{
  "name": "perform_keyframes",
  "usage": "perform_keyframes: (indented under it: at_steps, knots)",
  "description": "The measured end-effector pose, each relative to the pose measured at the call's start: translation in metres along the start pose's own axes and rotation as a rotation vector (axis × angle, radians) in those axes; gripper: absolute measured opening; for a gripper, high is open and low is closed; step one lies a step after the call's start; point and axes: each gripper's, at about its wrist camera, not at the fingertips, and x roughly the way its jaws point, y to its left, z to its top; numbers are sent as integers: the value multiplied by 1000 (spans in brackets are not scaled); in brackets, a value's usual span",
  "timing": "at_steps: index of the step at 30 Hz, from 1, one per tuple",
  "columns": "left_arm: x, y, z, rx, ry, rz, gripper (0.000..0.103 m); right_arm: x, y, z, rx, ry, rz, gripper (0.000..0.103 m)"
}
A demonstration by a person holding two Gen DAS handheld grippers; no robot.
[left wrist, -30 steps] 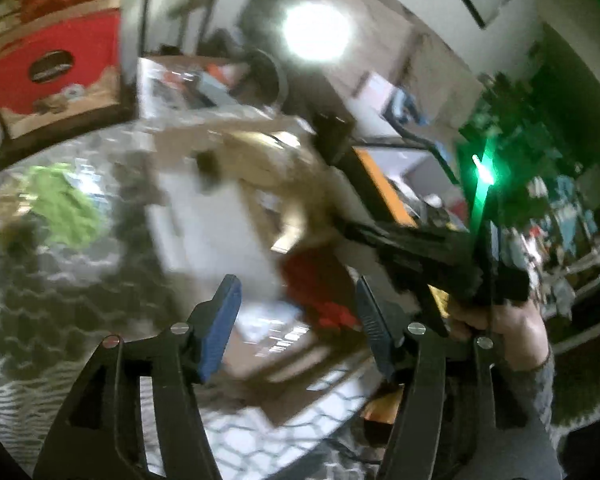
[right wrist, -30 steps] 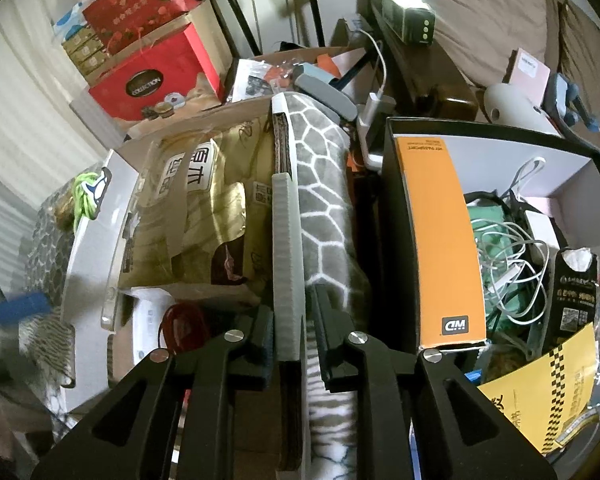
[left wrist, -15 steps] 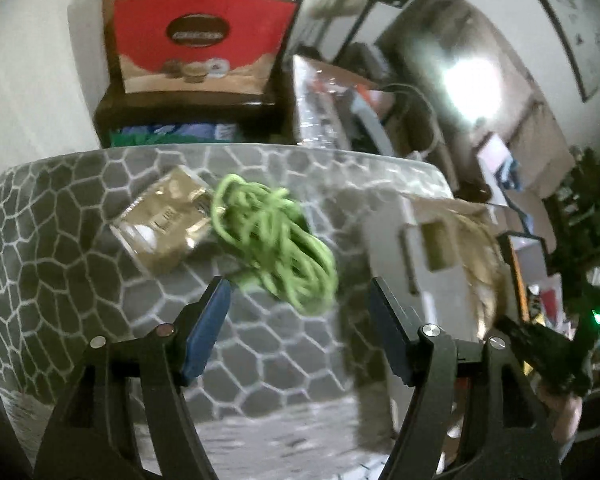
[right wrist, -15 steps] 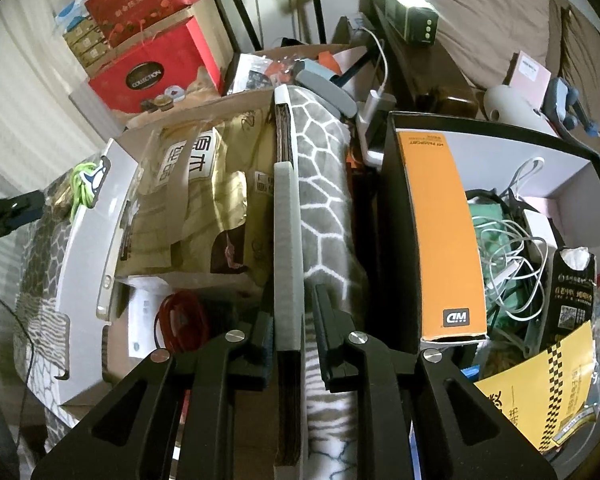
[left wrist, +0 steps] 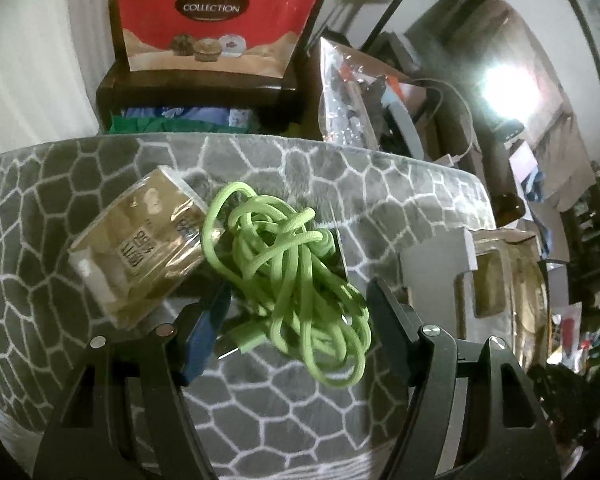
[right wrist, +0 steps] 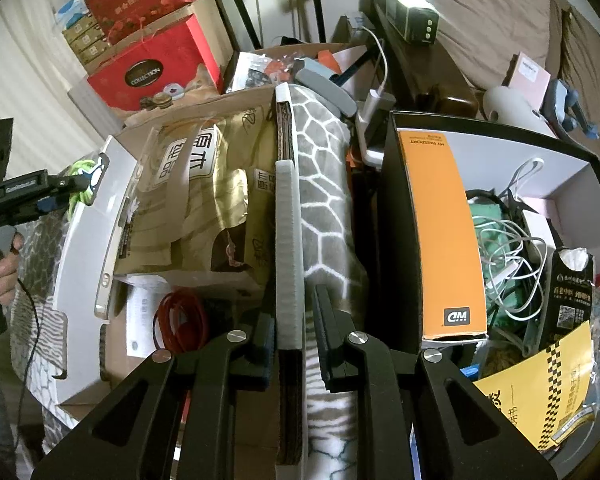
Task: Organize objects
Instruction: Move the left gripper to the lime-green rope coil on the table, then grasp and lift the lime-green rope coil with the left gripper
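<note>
Green cord (left wrist: 288,268) is lying tangled on the grey blanket (left wrist: 380,184) beside a packet (left wrist: 140,240), between the parted, untouching fingers of the left gripper (left wrist: 296,312); pickup is pending, calling for closure; the right gripper (right wrist: 296,332) is clamping the box flap (right wrist: 288,248).
</note>
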Motion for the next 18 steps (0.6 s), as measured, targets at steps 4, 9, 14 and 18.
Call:
perform_keyframes:
  at_steps: [4, 9, 14, 18]
  knots:
    - [1, 0, -1, -8, -22, -6, 43, 0, 1, 1, -9, 1, -7, 17]
    - [-9, 4, -2, -5, -43, -13, 22, 1, 1, 1, -17, -3, -12, 17]
    - [-30, 8, -9, -13, -72, -48, 20, 1, 4, -1, -23, -7, -10, 16]
    - [-59, 6, -20, 7, -117, -102, 19, 1, 4, -2, -23, -7, -9, 16]
